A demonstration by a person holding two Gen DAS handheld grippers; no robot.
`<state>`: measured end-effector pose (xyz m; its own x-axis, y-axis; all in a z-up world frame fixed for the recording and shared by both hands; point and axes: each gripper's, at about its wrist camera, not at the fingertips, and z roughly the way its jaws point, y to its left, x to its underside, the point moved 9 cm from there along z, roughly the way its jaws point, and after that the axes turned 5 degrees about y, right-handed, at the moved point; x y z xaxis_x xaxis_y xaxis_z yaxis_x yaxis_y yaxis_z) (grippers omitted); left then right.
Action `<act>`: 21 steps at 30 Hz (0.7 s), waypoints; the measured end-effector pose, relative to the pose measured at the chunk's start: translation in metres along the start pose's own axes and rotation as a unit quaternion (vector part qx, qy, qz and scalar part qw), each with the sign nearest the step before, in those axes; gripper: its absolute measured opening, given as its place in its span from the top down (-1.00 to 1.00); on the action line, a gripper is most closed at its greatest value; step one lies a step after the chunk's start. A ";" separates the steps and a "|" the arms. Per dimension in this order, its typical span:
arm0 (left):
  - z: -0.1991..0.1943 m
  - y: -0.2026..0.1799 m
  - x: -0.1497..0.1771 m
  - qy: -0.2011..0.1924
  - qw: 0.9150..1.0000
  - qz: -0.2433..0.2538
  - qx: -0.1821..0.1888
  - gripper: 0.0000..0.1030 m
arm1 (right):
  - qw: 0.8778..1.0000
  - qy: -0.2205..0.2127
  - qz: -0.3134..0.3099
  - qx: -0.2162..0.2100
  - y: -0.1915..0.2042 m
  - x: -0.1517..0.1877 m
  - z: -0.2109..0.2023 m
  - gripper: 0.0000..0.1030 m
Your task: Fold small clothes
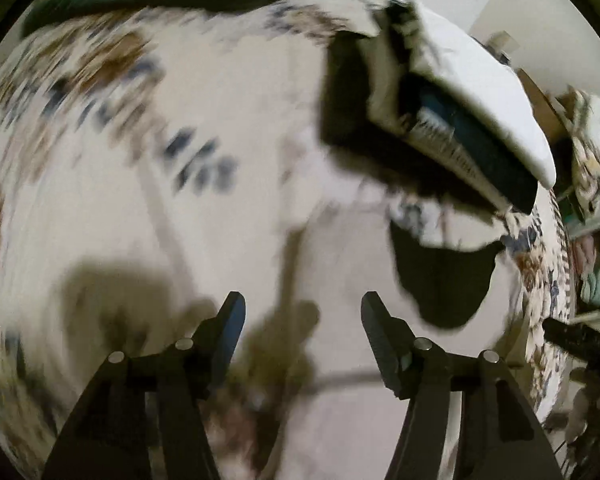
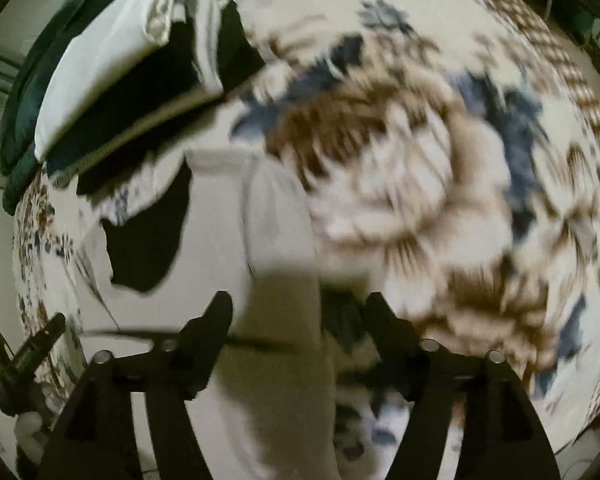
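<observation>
1. The pale garment [image 2: 276, 216] lies flat mid-bed, spread ready for your fold.
2. Your left gripper [image 1: 302, 314] and right gripper [image 2: 298, 312] hover above it, jaws apart, holding nothing.
3. The folded pile [image 1: 452, 120] sits near the bedspread's [image 2: 440, 168] far edge, out of the way.

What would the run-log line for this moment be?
left gripper: open, empty | right gripper: open, empty | pale garment: flat on floral bedspread | folded stack: beyond | views blurred

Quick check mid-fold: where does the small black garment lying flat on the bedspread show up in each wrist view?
Left wrist: black garment right of centre, above the right fingertip.
Right wrist: same garment left of centre, above the left fingertip.
Shared landmark: the folded stack lies just beyond it in both.
</observation>
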<state>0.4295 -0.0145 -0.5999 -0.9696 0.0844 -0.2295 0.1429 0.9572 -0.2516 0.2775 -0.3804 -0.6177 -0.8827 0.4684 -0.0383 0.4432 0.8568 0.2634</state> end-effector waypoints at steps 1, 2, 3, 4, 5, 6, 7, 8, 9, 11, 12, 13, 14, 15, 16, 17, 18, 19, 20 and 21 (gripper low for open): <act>0.008 -0.007 -0.011 0.004 1.000 0.018 -0.003 -0.12 | 1.000 -0.002 -0.009 0.002 0.008 -0.011 0.003 -0.39; 0.017 -0.014 -0.021 0.007 0.999 0.035 -0.005 -0.12 | 1.000 -0.003 -0.018 0.006 0.015 -0.023 0.007 -0.39; 0.025 -0.021 -0.030 0.011 0.999 0.052 -0.008 -0.12 | 1.000 -0.004 -0.028 0.009 0.023 -0.036 0.012 -0.39; 0.035 -0.027 -0.038 0.017 0.997 0.074 -0.016 -0.12 | 0.999 -0.001 -0.043 0.014 0.031 -0.049 0.020 -0.39; 0.047 -0.033 -0.045 0.026 0.995 0.099 -0.024 -0.12 | 0.998 0.001 -0.053 0.020 0.036 -0.058 0.025 -0.39; 0.059 -0.039 -0.048 0.039 0.991 0.122 -0.030 -0.12 | 0.997 0.004 -0.068 0.030 0.043 -0.068 0.032 -0.39; 0.067 -0.041 -0.050 0.050 0.989 0.137 -0.035 -0.12 | 0.996 0.008 -0.083 0.037 0.049 -0.077 0.039 -0.39; 0.076 -0.043 -0.050 0.062 0.985 0.153 -0.039 -0.08 | 0.994 0.015 -0.098 0.045 0.055 -0.084 0.047 -0.39; 0.085 -0.047 -0.049 0.074 0.981 0.172 -0.043 -0.08 | 0.992 0.027 -0.112 0.051 0.059 -0.089 0.055 -0.39; 0.088 -0.052 -0.044 0.077 0.977 0.193 -0.037 0.60 | 0.986 0.040 -0.148 0.066 0.068 -0.092 0.067 -0.20; 0.086 -0.055 -0.042 0.077 0.977 0.196 -0.031 0.83 | 0.982 0.042 -0.168 0.081 0.071 -0.091 0.070 0.04; 0.081 -0.056 -0.038 0.076 0.977 0.196 -0.024 0.92 | 0.979 0.042 -0.178 0.092 0.074 -0.090 0.071 0.54; 0.073 -0.058 -0.035 0.066 0.979 0.194 -0.019 0.92 | 0.978 0.037 -0.183 0.091 0.077 -0.088 0.069 0.80; 0.066 -0.059 -0.033 0.055 0.980 0.193 -0.016 0.93 | 0.979 0.027 -0.182 0.085 0.079 -0.086 0.064 0.84; 0.055 -0.059 -0.030 0.042 0.981 0.188 -0.013 0.93 | 0.981 0.016 -0.178 0.079 0.081 -0.084 0.056 0.87; 0.045 -0.059 -0.026 0.033 0.983 0.182 -0.009 0.93 | 0.982 0.007 -0.174 0.073 0.081 -0.082 0.049 0.89; 0.034 -0.058 -0.022 0.023 0.984 0.175 -0.006 0.94 | 0.984 -0.003 -0.169 0.061 0.083 -0.079 0.039 0.89; 0.022 -0.057 -0.018 0.012 0.986 0.166 -0.003 0.94 | 0.985 -0.011 -0.164 0.052 0.083 -0.075 0.030 0.90; 0.011 -0.056 -0.015 0.002 0.987 0.158 0.000 0.94 | 0.986 -0.020 -0.160 0.044 0.083 -0.071 0.019 0.90; -0.002 -0.054 -0.010 -0.009 0.989 0.150 0.002 0.94 | 0.987 -0.028 -0.155 0.037 0.083 -0.066 0.009 0.90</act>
<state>0.4313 -0.0668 -0.5817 -0.8798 0.3597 -0.3109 0.4247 0.8885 -0.1739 0.3735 -0.3384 -0.6018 -0.9687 0.1901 -0.1595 0.1648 0.9734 0.1594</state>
